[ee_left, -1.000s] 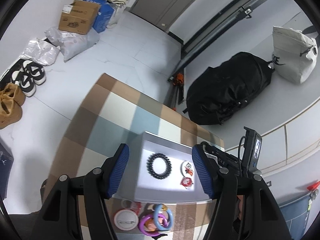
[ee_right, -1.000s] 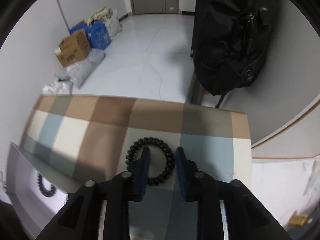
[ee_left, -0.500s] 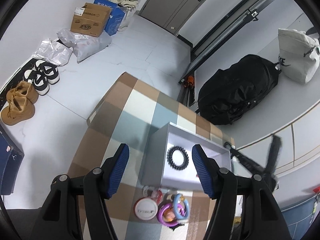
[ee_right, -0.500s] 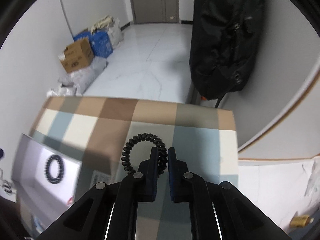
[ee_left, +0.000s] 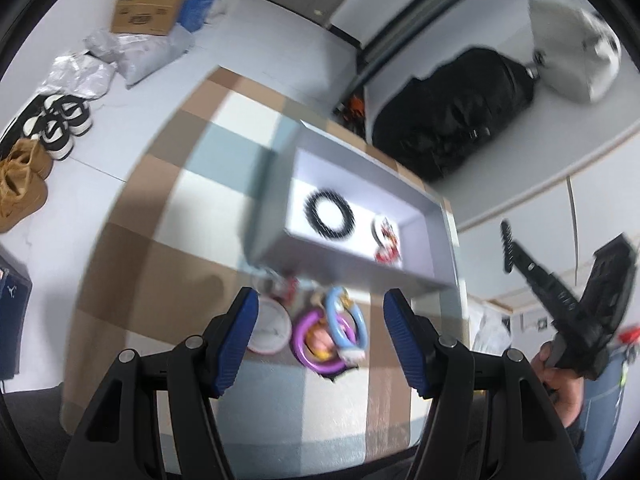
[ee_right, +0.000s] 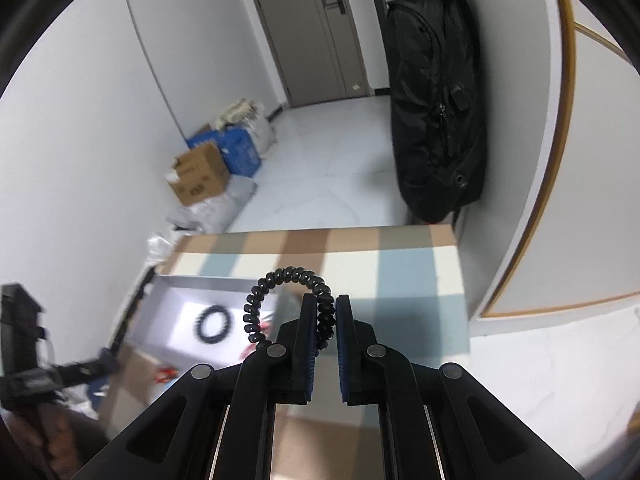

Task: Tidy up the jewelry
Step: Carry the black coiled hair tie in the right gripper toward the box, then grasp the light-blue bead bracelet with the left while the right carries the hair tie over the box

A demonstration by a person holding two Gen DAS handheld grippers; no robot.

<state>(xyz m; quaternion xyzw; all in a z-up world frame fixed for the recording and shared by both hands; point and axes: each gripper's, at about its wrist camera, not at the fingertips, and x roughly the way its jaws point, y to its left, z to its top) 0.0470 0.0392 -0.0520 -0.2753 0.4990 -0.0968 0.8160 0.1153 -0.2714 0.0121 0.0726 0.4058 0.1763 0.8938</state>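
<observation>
Right tongs (ee_right: pixel 323 312) clamp a black coil hair tie (ee_right: pixel 288 304) above the checkered worktop (ee_right: pixel 400 272). Left tongs (ee_left: pixel 320 320) wide, empty, over plastic rings (ee_left: pixel 332 332) beside the grey tray (ee_left: pixel 432 248).

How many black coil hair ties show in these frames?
2. One coil hair tie is pinched in the right gripper, above the table. The other hair tie lies inside the grey box. More may be hidden.

White walls (ee_right: pixel 80 128) and pale tiled floor (ee_right: pixel 320 176). Grey door (ee_right: pixel 316 32) at far end. Black bag (ee_right: pixel 436 112) hangs right of door; cardboard box (ee_right: pixel 198 178) stands left of door, against wall.
</observation>
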